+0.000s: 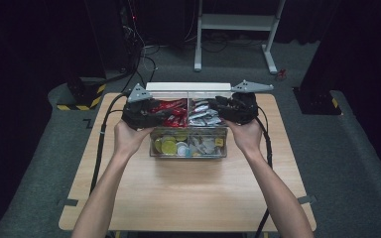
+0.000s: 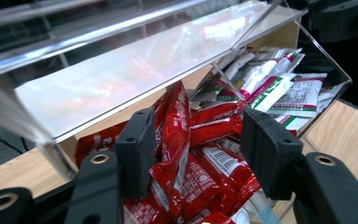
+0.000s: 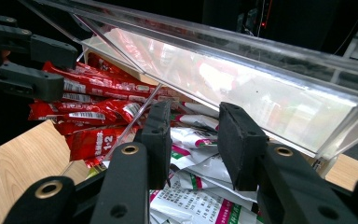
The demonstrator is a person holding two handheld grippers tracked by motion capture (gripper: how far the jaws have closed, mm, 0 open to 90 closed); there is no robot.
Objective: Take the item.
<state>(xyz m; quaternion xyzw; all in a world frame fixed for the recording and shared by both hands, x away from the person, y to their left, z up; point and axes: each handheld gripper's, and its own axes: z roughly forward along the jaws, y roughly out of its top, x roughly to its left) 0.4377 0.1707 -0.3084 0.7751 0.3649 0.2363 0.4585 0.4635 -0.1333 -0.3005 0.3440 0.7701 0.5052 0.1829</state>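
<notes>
A clear plastic box (image 1: 188,154) stands mid-table with its lid (image 1: 188,87) raised at the back. Red packets (image 1: 173,111) fill its back left compartment and white packets (image 1: 203,115) its back right one. My left gripper (image 1: 161,115) reaches in from the left; in the left gripper view its jaws (image 2: 198,121) stand wide apart over the red packets (image 2: 205,172), one packet upright beside the left pad. My right gripper (image 1: 213,111) comes in from the right, and its jaws (image 3: 194,109) hang apart just above the white packets (image 3: 196,196), pressing on nothing.
The box's front compartment holds several gold and silver round pieces (image 1: 171,144). The raised lid (image 2: 121,70) slopes close above both grippers. Bare wooden table (image 1: 188,198) lies in front of the box. A white metal frame (image 1: 235,22) stands on the floor behind.
</notes>
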